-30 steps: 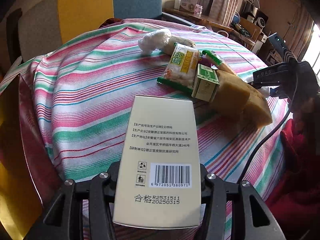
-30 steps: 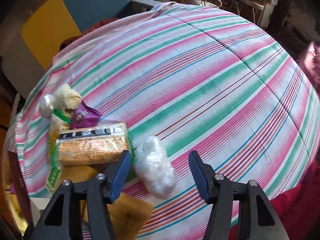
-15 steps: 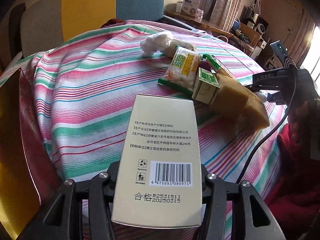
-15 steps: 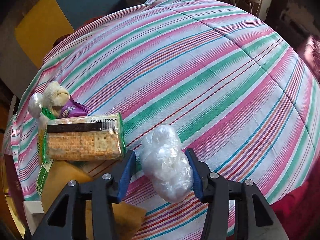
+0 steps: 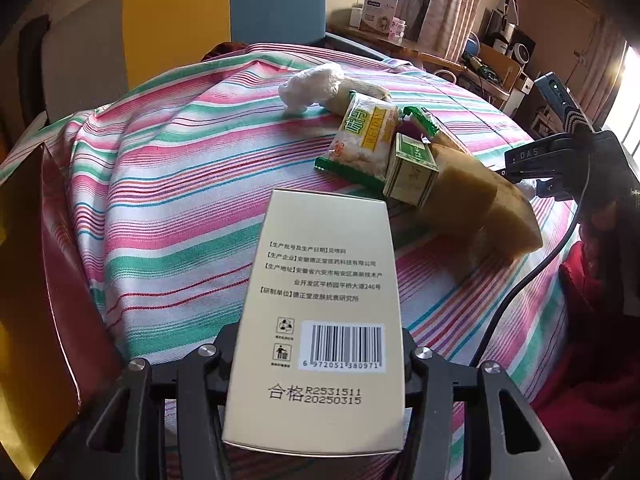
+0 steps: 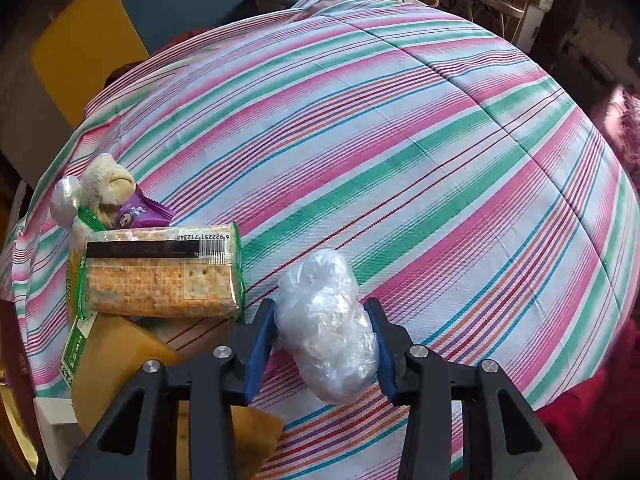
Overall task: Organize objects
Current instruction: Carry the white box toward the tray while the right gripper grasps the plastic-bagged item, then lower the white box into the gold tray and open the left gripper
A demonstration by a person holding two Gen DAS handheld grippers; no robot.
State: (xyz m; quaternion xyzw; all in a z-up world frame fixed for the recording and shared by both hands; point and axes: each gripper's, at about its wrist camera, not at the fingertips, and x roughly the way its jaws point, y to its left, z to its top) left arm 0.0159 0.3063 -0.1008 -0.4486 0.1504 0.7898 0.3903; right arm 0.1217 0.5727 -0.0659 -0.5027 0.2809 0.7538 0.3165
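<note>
- The left claw (image 5: 316, 364) clamps a tall cream carton (image 5: 320, 312), barcode face toward the camera, held above the striped cloth (image 5: 168, 200) that covers the bench.
- The right claw (image 6: 322, 336) has just been closing, and both blue pads (image 6: 260, 340) now press the sides of a crumpled clear plastic bundle (image 6: 328, 324), which sits between them just over the cloth.
- Just left of that bundle lies a cracker pack (image 6: 160, 272), resting partly on a brown paper bag (image 6: 116, 356).
- Past the carton in the left view, a small green box (image 5: 412, 176) touches a green-edged snack pouch (image 5: 360, 140).
- Farther on lie a purple wrapper (image 6: 138, 214), a cream knitted piece (image 6: 106, 184) and a second white plastic wad (image 5: 312, 84), all clustered together.
- Beyond the bench stand yellow and blue panels (image 5: 224, 12).
</note>
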